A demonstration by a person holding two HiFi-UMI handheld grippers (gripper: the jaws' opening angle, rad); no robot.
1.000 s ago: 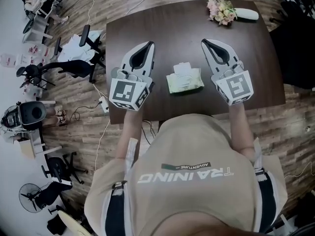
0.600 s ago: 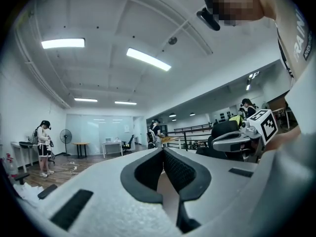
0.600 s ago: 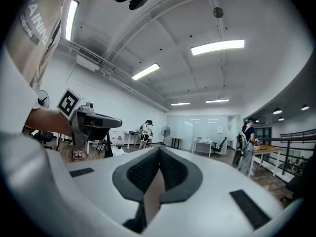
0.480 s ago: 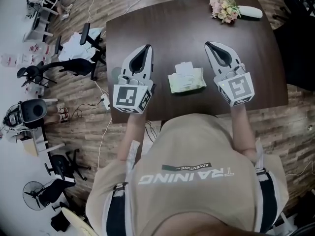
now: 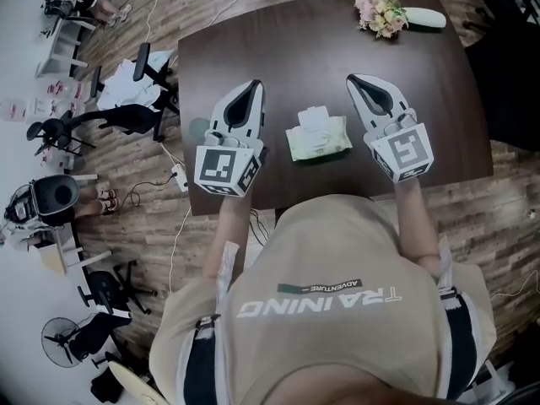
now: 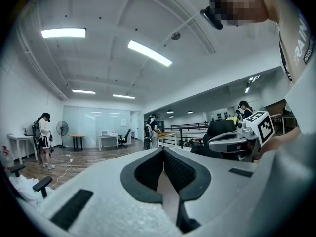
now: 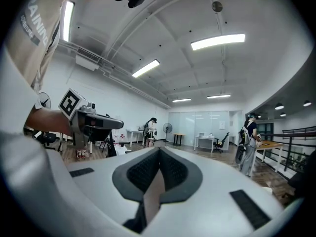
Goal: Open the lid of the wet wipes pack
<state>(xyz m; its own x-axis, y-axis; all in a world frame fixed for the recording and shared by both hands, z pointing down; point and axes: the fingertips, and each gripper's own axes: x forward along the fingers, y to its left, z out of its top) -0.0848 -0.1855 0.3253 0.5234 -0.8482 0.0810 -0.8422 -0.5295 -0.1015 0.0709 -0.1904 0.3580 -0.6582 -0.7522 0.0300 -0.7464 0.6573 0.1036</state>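
While hovering beside wipes pack (image 5: 318,137) w/ left gripper (image 5: 252,84) & right gripper (image 5: 352,79) fingers shut, empty: looks soft, light, prob. slippery; pin body, catch lid (image 5: 313,118) edge.

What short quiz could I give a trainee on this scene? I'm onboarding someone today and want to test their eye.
1. True or false: the wet wipes pack lies on the table between the left claw and the right claw, touched by neither.
2. Both claws are: A) shut and empty, B) wide open, C) clamped on the pack.
3. Fill in: near the table's far right corner lies a bunch of ____.
Key: 1 true; 2 A; 3 flowers.
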